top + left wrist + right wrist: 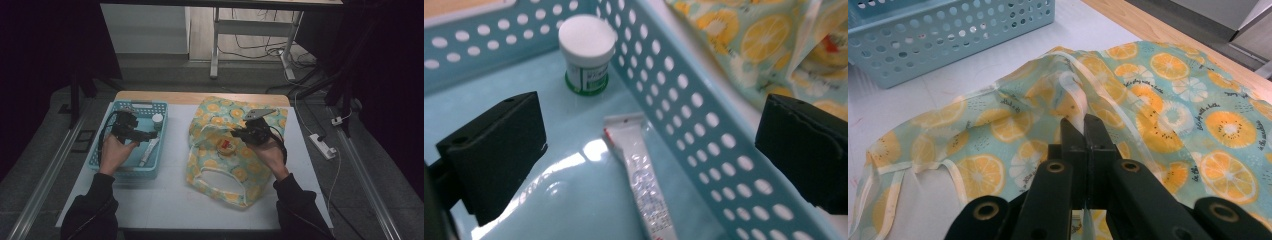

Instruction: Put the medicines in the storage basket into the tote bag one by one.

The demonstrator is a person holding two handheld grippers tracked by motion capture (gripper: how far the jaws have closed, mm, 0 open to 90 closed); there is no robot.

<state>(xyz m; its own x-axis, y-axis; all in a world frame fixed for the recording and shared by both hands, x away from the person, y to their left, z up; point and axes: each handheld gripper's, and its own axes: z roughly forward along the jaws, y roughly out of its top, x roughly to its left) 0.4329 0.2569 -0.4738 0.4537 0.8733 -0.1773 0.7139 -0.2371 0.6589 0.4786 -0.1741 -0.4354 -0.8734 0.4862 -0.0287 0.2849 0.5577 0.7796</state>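
A light blue perforated basket [102,150] [704,125] stands on the left of the table. Inside it are a white-lidded green jar [157,120] [586,47] and a silver-white tube [150,151] [644,185]. My left gripper [145,134] [649,150] hangs open over the basket's right side. The tube lies below and between its jaws, untouched. To the right lies a lemon-print cloth bag [220,165] [1168,100]. My right gripper [247,134] [1084,127] is shut on a fold of the bag's white-trimmed rim, lifting it. A small yellow item with a red label [226,146] sits in the bag's mouth.
The white table top [175,195] has bare room in front of the basket and the bag. A wooden strip [150,96] runs along its far edge. A white power strip [323,146] lies on the floor to the right.
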